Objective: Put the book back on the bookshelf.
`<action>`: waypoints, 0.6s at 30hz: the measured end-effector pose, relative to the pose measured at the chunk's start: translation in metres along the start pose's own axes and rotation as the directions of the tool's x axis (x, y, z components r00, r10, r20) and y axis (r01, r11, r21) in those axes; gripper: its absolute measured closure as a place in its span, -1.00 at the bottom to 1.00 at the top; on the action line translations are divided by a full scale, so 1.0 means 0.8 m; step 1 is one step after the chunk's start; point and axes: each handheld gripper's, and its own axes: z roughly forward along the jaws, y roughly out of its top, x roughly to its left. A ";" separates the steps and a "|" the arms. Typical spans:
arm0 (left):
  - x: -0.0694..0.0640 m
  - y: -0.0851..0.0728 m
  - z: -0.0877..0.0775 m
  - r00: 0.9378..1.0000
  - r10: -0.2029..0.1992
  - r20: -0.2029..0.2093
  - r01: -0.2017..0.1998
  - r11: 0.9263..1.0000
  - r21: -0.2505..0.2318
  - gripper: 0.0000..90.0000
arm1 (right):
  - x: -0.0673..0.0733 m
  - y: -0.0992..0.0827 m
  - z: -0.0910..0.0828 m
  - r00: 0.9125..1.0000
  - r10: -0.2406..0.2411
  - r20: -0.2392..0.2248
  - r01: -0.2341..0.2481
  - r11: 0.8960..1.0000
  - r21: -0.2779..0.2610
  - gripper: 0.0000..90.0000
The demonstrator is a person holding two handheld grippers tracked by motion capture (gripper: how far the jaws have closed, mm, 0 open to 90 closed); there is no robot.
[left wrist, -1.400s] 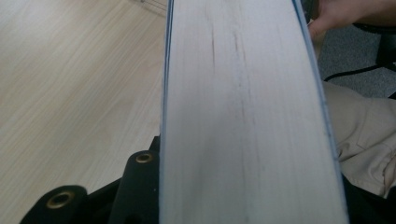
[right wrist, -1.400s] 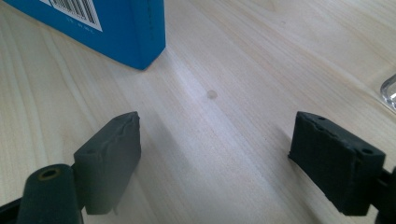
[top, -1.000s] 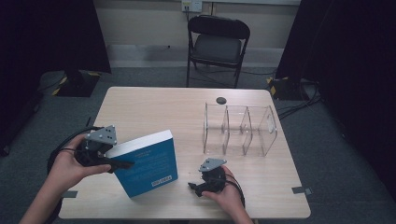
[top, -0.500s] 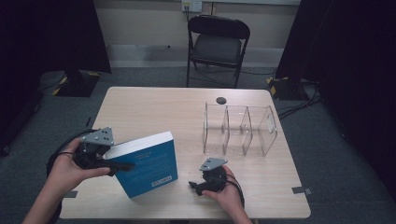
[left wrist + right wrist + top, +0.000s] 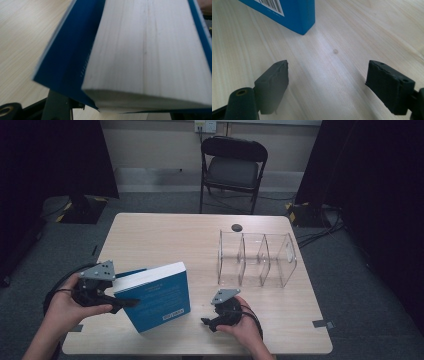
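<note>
A thick blue book (image 5: 157, 300) stands tilted on the table (image 5: 165, 235), its white page edge up. In the left gripper view its pages (image 5: 150, 50) loom close and the front cover (image 5: 72, 50) hangs away from them. My left gripper (image 5: 120, 295) is at the book's left edge. Its jaws have just been opening and the book sits between them, one jaw across the cover, the other hidden behind. I see a gap between jaw and pages. My right gripper (image 5: 327, 82) rests open on the table by the book's lower right corner (image 5: 302, 27), nothing between its fingers.
A clear plastic organizer (image 5: 255, 257) with three compartments stands right of centre. A small black disc (image 5: 236, 227) lies behind it near the far edge. A folding chair (image 5: 234, 167) stands beyond the table. Cables trail from both grippers.
The left hand has drawn back slightly to the left at the book's edge. The book stays tilted in the same spot. The right hand has not moved.
</note>
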 end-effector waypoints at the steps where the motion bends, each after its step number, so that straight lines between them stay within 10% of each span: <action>1: 0.000 -0.001 0.000 1.000 -0.001 -0.002 0.001 1.000 -0.001 -0.06 | 0.000 0.005 -0.003 1.000 -0.010 -0.011 0.010 1.000 0.001 -0.61; 18: 0.000 -0.015 0.000 1.000 -0.019 -0.006 0.018 0.999 -0.041 -0.05 | 0.003 0.061 -0.034 0.991 -0.076 -0.106 0.077 0.997 0.006 -0.61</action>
